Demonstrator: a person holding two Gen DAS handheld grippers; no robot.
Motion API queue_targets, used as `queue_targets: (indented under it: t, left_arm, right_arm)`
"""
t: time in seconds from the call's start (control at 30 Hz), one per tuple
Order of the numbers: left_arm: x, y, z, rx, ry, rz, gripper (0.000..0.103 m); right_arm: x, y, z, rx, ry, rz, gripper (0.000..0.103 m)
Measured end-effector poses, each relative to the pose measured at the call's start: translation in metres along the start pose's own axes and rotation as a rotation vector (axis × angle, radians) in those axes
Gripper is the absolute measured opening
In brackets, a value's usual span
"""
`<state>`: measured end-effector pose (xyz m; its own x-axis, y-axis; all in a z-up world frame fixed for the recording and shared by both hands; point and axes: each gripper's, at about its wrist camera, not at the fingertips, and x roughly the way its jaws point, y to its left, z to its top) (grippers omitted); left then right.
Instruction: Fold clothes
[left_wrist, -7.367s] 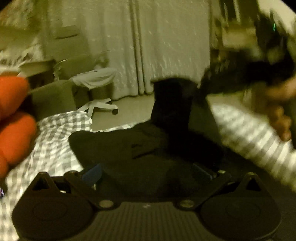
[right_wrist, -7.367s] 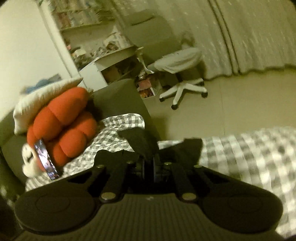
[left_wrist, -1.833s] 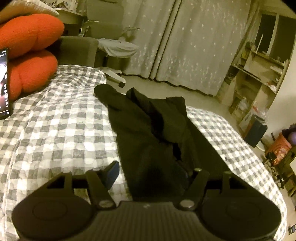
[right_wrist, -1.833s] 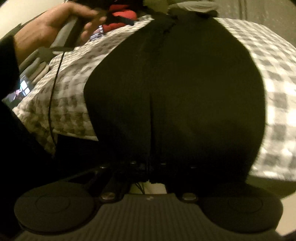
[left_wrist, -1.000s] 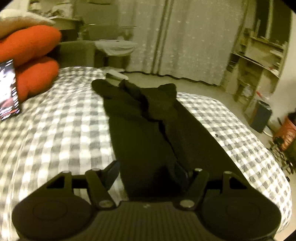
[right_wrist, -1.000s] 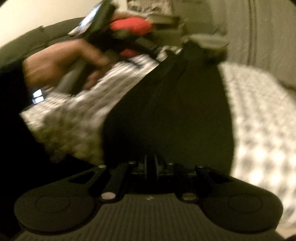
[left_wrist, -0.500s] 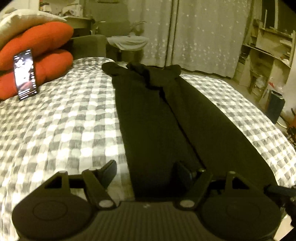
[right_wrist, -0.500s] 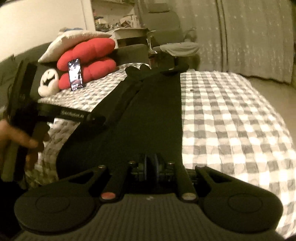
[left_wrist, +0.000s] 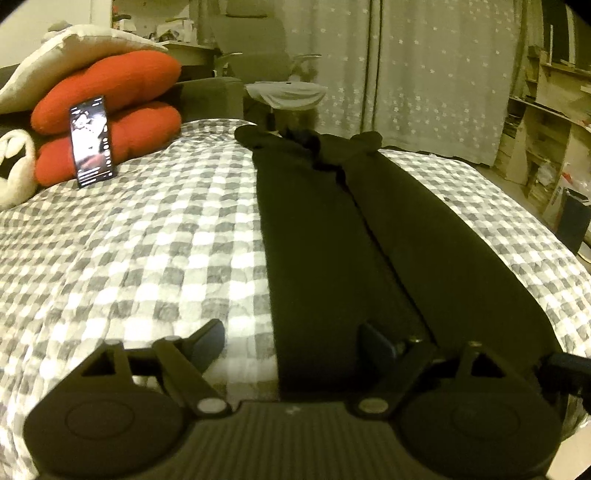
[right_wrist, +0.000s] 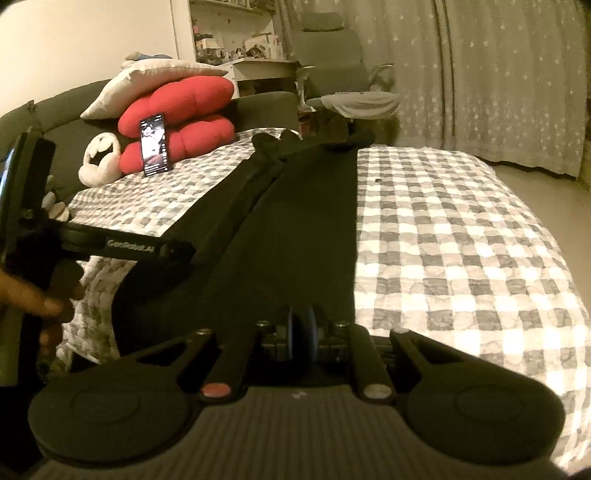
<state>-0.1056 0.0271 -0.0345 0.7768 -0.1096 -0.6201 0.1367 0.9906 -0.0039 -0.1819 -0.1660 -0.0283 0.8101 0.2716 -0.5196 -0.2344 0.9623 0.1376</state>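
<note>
The bed (left_wrist: 140, 236) fills most of the room in front of me, covered in a grey and white checked quilt that runs from the near edge to the far end, where pale star-patterned curtains (left_wrist: 424, 74) hang behind it. Laid lengthwise down the middle of the quilt is a pair of black trousers (left_wrist: 332, 236), the 2 legs side by side and flat, the far ends bunched a little near a grey office chair (right_wrist: 332, 55) with a cloth draped over its seat. At the far left, 2 red cushions (left_wrist: 110, 96) are stacked under a pale pillow (left_wrist: 66, 51), with a white plush toy (right_wrist: 99, 158) beside them and a phone (left_wrist: 92, 140) propped upright against the lower cushion, its screen lit. Wooden shelves (left_wrist: 546, 122) stand at the far right. The left hand-held gripper (left_wrist: 291, 341) has just been opening and its jaws now stand wide apart at the near end of the left trouser leg, 1 finger over the quilt, the other over the black cloth, neither pad pressing on it. The right hand-held gripper (right_wrist: 302, 334) has its jaws drawn nearly together at the near edge of the trousers; whether cloth is pinched between them I cannot tell. A hand (right_wrist: 33, 299) at the left edge holds the left tool's grip.
</note>
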Motion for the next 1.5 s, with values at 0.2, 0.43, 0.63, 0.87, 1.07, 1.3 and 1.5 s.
queue_targets:
  t: [0.2, 0.43, 0.63, 0.87, 1.07, 1.3, 1.5]
  left_arm:
    - [-0.008, -0.004, -0.007, 0.001, 0.000, 0.051, 0.089]
    - [-0.022, -0.001, -0.019, -0.044, 0.007, 0.060, 0.092]
    - [-0.042, 0.005, -0.044, -0.093, 0.010, 0.003, 0.096]
    - [-0.042, 0.017, -0.085, -0.214, 0.137, -0.089, 0.096]
    - [-0.002, 0.023, -0.102, -0.292, 0.291, -0.174, 0.097]
    - [0.019, 0.012, -0.106, -0.236, 0.280, -0.225, 0.093]
    - [0.018, 0.007, -0.112, -0.253, 0.364, -0.329, 0.005]
  right_arm:
    - [-0.003, -0.002, -0.002, 0.008, -0.012, -0.012, 0.015]
    - [-0.008, 0.000, -0.007, 0.010, -0.014, -0.022, 0.015]
    - [-0.015, -0.007, -0.017, 0.033, 0.028, -0.019, 0.015]
    - [-0.018, -0.021, -0.033, 0.085, 0.141, 0.048, 0.060]
    - [-0.006, -0.021, -0.048, 0.065, 0.279, 0.063, 0.061]
    - [0.027, -0.023, -0.057, 0.080, 0.423, 0.104, 0.029]
    - [0.018, -0.011, -0.058, 0.062, 0.444, 0.201, 0.012]
